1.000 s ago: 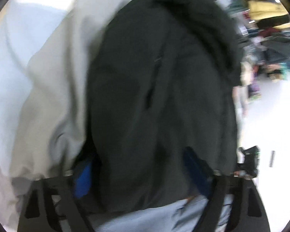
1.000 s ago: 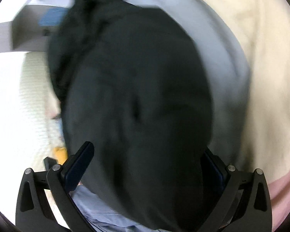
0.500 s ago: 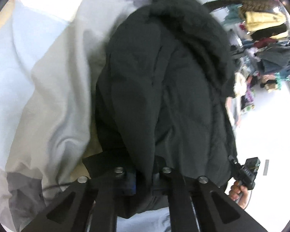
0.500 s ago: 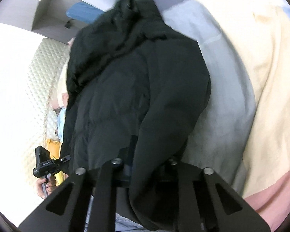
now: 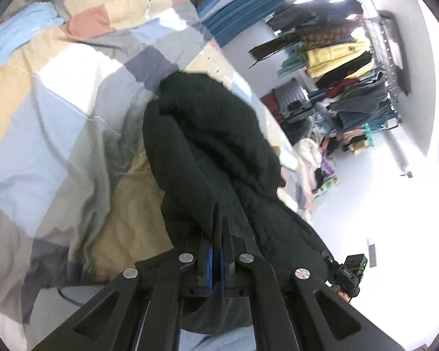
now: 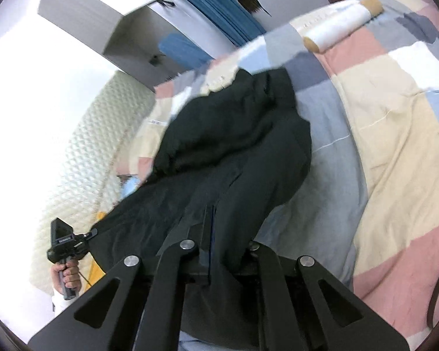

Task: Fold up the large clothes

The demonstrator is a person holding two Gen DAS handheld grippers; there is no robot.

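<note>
Nearest the left wrist camera, the left gripper (image 5: 218, 234) has its fingers pressed together on a fold of the black jacket (image 5: 213, 146), the cloth draping over both fingers so that only a thin strip of blue pad shows between them. In the right wrist view the right gripper (image 6: 216, 222) likewise pinches the black jacket (image 6: 234, 152), with fabric bunched over its right finger and hanging down past the linkage.

The jacket stretches away from both grippers, its near edge held up and its far end resting on the patchwork quilt (image 5: 58, 117) that covers the bed. Seen from the left wrist, the jacket lies along the right side of the quilt, its thicker, rumpled far end heaped on the grey and blue patches. Seen from the right wrist, the quilt (image 6: 395, 146) spreads to the right of the jacket in cream, pink and blue squares.

Just beyond the jacket's lower corner in each view, the other hand shows gripping its black handle (image 6: 63, 242).

Farther off, past the jacket on the quilt, lies a white roll (image 6: 341, 29) with tan ends. Beyond the bed in the left view stands a clothes rack (image 5: 345, 58) hung with garments, and blue curtains (image 5: 240, 8) hang at the wall.
</note>
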